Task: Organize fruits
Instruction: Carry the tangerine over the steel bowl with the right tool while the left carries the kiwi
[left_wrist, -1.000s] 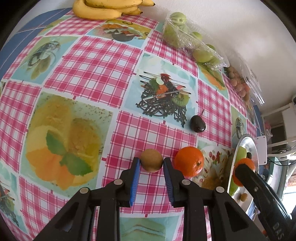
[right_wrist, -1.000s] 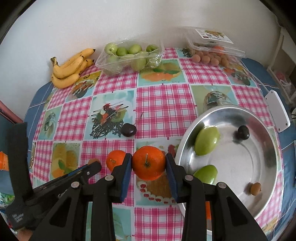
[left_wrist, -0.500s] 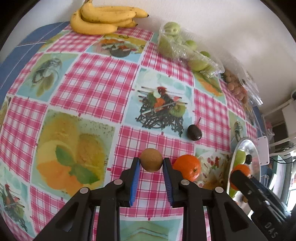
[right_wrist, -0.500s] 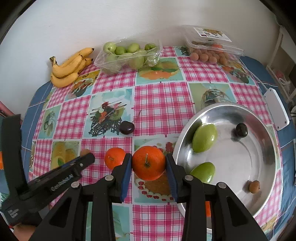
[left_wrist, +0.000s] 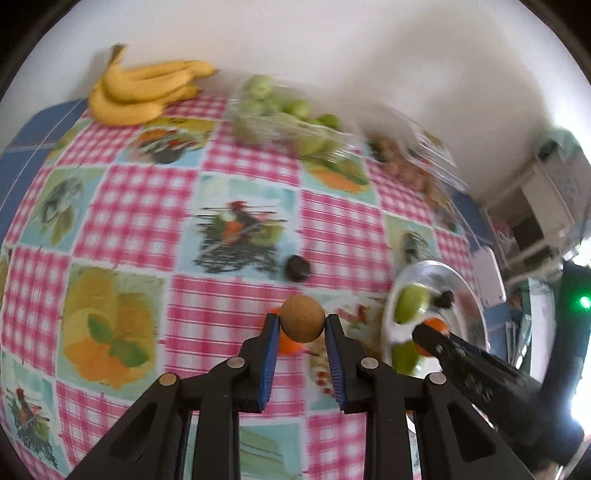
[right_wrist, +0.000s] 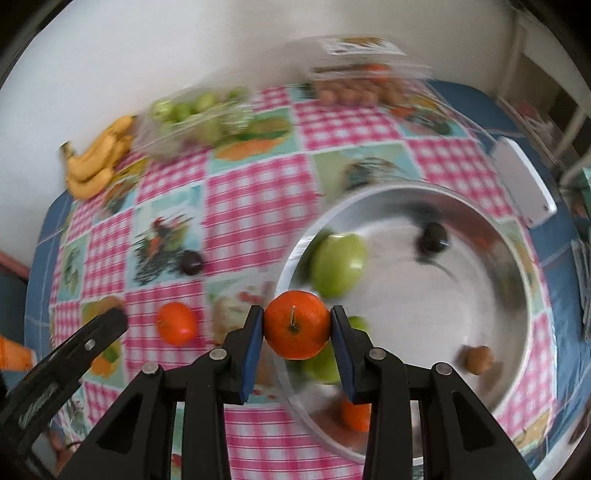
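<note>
My left gripper (left_wrist: 303, 326) is shut on a small brown round fruit (left_wrist: 303, 318) and holds it above the checked tablecloth. My right gripper (right_wrist: 297, 326) is shut on an orange (right_wrist: 297, 324) and holds it over the left rim of the steel bowl (right_wrist: 517, 254). The bowl holds green fruits (right_wrist: 340, 264), a dark plum (right_wrist: 432, 238), a small brown fruit (right_wrist: 478, 359) and another orange (right_wrist: 356, 415). A second orange (right_wrist: 176, 323) and a dark plum (right_wrist: 192, 261) lie on the cloth left of the bowl.
Bananas (left_wrist: 144, 90) lie at the far left by the wall. A clear bag of green fruits (left_wrist: 288, 118) and a clear box of small brown fruits (right_wrist: 354, 79) stand at the back. A white device (right_wrist: 524, 181) lies right of the bowl.
Both grippers have lifted and swung to the right with their fruits. The right one now holds the orange over the bowl's rim. The views are blurred by motion.
</note>
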